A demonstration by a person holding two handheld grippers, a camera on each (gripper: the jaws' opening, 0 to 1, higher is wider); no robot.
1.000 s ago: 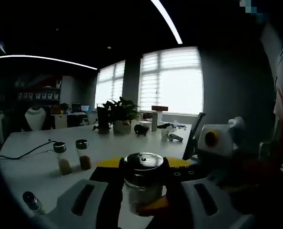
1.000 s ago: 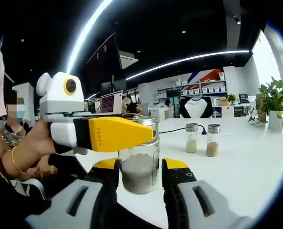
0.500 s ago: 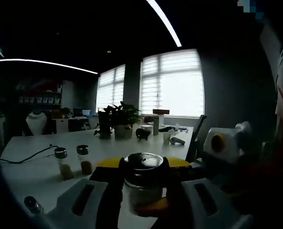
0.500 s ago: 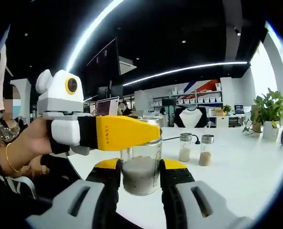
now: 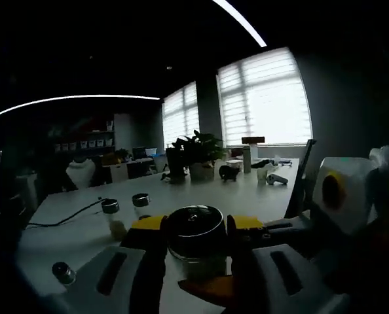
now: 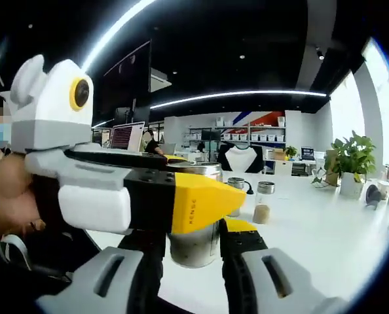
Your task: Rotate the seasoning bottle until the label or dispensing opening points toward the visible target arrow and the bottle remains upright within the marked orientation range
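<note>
Left gripper: jaws clamped on the seasoning bottle near its dark lid. Right gripper: jaws closed against the same bottle's lower body. Bottle upright between both pairs, over the white table (base contact hidden by the jaws). Two small shakers stand well behind it, a potted plant further back.

Seasoning bottle label hidden behind left gripper
</note>
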